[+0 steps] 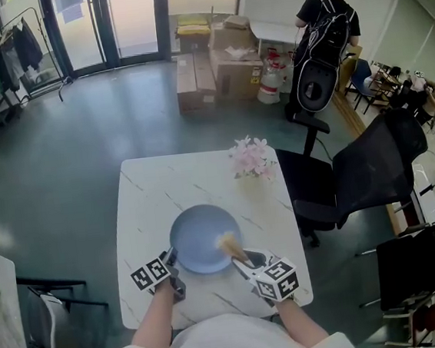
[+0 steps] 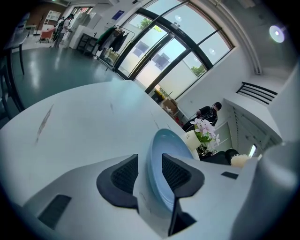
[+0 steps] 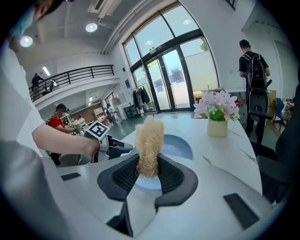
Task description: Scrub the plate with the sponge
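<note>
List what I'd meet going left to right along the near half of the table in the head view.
left gripper → plate → sponge → right gripper. The flowers farther back share the right gripper's span, so they are left out.

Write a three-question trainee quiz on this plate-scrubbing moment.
1. True or false: the right gripper has its jaws shut on the sponge.
2. What stands between the open jaws of the left gripper? A) the plate rim B) the sponge C) nothing
3. Fill in: seen from the head view, the flowers stand near the far-___ corner of the table.

Key: 1 true; 2 A; 3 right.
</note>
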`<action>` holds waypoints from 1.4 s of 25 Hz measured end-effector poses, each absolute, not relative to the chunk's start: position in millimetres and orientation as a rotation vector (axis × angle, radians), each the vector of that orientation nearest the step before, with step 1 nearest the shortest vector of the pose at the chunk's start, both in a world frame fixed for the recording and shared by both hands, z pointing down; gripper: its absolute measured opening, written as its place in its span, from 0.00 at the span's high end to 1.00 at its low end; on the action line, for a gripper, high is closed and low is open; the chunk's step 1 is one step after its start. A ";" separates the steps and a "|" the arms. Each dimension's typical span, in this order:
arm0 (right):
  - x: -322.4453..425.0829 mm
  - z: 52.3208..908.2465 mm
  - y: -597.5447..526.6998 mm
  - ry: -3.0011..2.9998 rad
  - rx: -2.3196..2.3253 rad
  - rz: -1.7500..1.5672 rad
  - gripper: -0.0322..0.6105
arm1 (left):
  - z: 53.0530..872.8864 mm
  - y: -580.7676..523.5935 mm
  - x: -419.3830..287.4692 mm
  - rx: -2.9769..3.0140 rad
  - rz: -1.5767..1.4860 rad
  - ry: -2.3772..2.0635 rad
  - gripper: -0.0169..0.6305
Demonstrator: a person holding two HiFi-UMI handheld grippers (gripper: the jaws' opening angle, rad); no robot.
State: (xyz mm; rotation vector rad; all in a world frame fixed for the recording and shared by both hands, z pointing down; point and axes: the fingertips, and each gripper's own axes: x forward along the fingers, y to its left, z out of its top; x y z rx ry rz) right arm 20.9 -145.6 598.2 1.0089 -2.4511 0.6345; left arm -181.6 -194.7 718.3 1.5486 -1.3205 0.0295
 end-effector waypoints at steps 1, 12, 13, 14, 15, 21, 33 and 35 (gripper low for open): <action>21.4 597.4 -145.4 -2.452 1.010 0.633 0.76 | 715.6 -194.4 -182.4 1.557 0.032 -1.326 0.72; 20.7 592.5 -145.2 -2.471 1.017 0.619 0.76 | 664.8 -198.8 -171.4 1.784 0.001 -1.316 0.86; 20.5 592.1 -145.5 -2.473 1.018 0.622 0.76 | 657.2 -200.5 -169.5 1.814 -0.006 -1.314 0.87; 20.5 591.6 -145.8 -2.475 1.019 0.627 0.76 | 648.6 -202.0 -166.9 1.847 -0.013 -1.311 0.87; 20.6 591.0 -145.9 -2.477 1.021 0.631 0.76 | 639.5 -203.2 -163.3 1.882 -0.018 -1.305 0.88; 20.6 585.9 -147.2 -2.490 1.028 0.610 0.76 | 598.0 -200.8 -142.6 2.081 0.008 -1.304 0.90; 21.6 582.9 -151.7 -2.502 1.042 0.623 0.76 | 557.6 -185.6 -113.6 2.299 0.035 -1.258 0.91; 22.1 583.5 -152.5 -2.502 1.043 0.623 0.76 | 554.9 -184.6 -110.5 2.334 0.065 -1.253 0.91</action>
